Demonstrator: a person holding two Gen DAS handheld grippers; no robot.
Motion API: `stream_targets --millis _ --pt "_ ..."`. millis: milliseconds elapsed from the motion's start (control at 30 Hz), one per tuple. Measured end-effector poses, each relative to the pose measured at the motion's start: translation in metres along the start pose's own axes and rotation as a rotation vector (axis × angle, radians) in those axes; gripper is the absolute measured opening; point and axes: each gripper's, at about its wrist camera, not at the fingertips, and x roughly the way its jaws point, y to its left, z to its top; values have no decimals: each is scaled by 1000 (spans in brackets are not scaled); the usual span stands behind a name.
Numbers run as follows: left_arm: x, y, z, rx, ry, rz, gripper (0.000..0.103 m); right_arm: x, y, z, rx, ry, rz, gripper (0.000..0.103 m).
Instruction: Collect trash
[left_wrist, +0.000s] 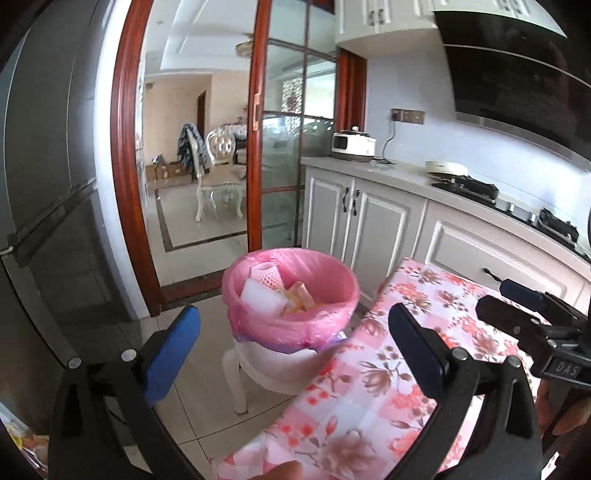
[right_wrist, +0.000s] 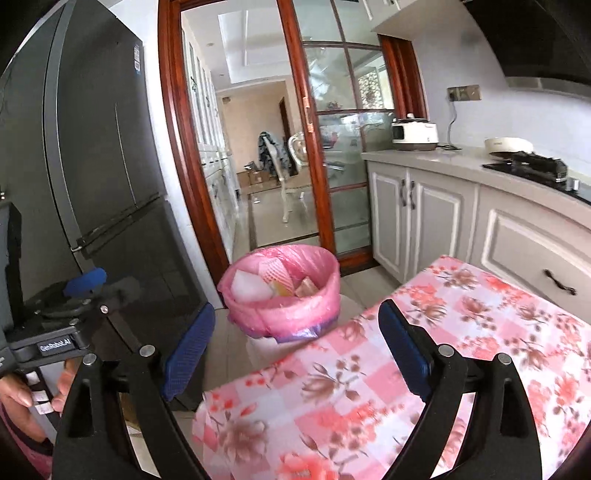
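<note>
Left gripper (left_wrist: 293, 343) standing wide open, nothing sitting between blue pads (left_wrist: 173, 354). Pink-lined trash bin (left_wrist: 291, 295) sitting on white stool (left_wrist: 258, 369) beyond pads, holding white foam piece (left_wrist: 264, 293), pink net sleeve (left_wrist: 264, 275), scraps. Floral tablecloth (left_wrist: 388, 369) lying right of bin, its edge overlapping bin rim in picture. Right gripper (left_wrist: 532, 317) showing at far right edge. Fridge (left_wrist: 48, 184) standing left; counter (left_wrist: 369, 168) carrying rice cooker (left_wrist: 352, 146) and stove (left_wrist: 469, 184).

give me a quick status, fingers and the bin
Left gripper and right gripper open, nothing between fingers. Pink-lined trash bin on white stool, holding foam scraps. Nothing blocking it.
</note>
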Motion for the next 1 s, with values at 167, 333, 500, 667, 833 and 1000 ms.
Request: stream_targets --millis 167,333,500,667,833,1000 --pt "-21 -9 -4 6 -18 -4 98 -22 2 1 -25 -10 -38 85" --pt "-28 -4 -4 -15 7 -34 98 -32 7 2 -30 -20 -39 85" --pt "-35 -1 -10 -20 21 -9 98 -28 17 -5 -46 -1 -27 85" --pt "-38 -6 -19 38 26 -2 98 -24 14 -11 -36 17 -31 85" --pt "-35 -8 -24 35 41 -18 98 -28 10 -14 -16 14 -30 85" --pt "-33 -12 -28 35 51 -33 98 -28 13 -22 -29 28 -30 85"
